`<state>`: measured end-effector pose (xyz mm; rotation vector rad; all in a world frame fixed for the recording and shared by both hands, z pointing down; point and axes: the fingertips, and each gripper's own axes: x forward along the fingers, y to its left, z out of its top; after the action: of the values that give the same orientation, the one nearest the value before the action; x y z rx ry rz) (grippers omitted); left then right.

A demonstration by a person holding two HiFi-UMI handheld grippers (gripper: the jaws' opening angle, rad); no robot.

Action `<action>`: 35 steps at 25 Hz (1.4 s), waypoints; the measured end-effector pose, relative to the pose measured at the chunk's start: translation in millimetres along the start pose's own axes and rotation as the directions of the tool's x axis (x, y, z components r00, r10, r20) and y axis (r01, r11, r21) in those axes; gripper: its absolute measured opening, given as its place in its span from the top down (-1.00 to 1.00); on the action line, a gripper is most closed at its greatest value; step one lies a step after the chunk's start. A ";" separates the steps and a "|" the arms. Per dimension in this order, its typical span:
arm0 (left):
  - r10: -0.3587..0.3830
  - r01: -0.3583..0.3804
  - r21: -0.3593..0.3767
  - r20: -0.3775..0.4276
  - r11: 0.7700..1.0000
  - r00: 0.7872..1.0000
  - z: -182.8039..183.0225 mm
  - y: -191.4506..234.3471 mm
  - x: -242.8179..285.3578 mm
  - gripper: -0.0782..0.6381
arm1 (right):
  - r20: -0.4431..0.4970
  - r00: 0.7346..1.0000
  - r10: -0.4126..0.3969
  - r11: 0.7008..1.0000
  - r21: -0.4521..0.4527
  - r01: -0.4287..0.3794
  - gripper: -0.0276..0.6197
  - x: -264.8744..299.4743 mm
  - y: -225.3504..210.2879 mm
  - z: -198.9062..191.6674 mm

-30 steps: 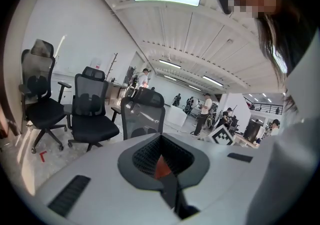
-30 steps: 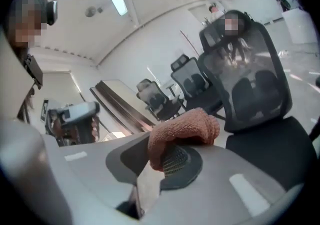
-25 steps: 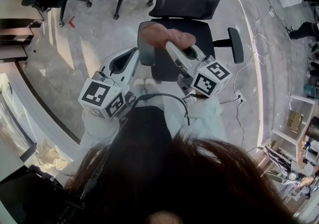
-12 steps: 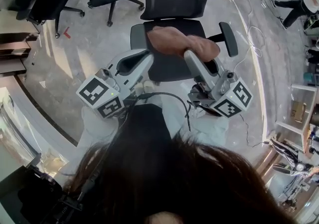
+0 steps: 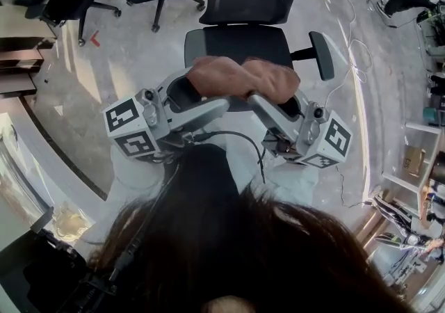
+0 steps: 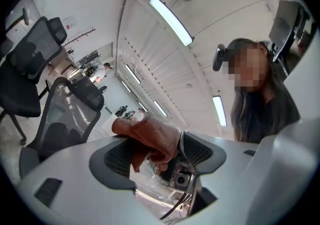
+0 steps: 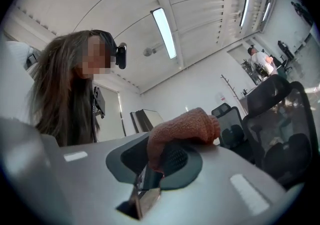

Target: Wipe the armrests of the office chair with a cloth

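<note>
so the right gripper [image 5: 275, 100] has its jaws clamped on one end of the rusty-orange cloth [image 5: 243, 76]; the left gripper [image 5: 205, 90] jaws have just been opening and stand wide apart, cloth hanging loose between them; cloth's up in the air over the office chair [image 5: 245, 42] seat front, touching neither of the armrests [image 5: 322, 55]

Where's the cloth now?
The cloth hangs mid head view, over the office chair seat's front edge, clamped by the right gripper and between the left gripper's jaws, which have just been opening.
</note>
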<state>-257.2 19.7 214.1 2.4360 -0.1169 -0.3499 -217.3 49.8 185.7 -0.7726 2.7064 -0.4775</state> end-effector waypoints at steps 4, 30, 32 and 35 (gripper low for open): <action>-0.033 0.034 -0.019 0.048 0.999 0.998 11.1 -5.6 -3.6 -0.03 | -0.063 0.997 0.043 0.999 0.006 -0.043 0.80 4.7 10.4 -16.0; 0.094 -0.086 0.103 -0.080 0.991 0.992 3.4 35.5 -15.1 0.67 | 0.018 0.830 -0.557 0.829 -0.038 0.557 0.77 -105.9 -44.3 -37.6; 0.085 -0.072 0.119 -0.104 0.990 0.991 -3.9 32.7 -2.9 0.67 | 0.046 0.802 -0.595 0.802 -0.034 0.597 0.77 -128.4 -42.4 -32.5; 0.043 -0.023 0.128 -0.154 0.992 0.987 -20.3 22.4 23.8 0.67 | 0.081 0.761 -0.644 0.761 -0.031 0.648 0.77 -161.6 -37.4 -28.1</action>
<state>-228.6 10.6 238.1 2.5723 -0.1134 -0.1384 -78.4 115.3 254.6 -1.7258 2.3285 -0.4997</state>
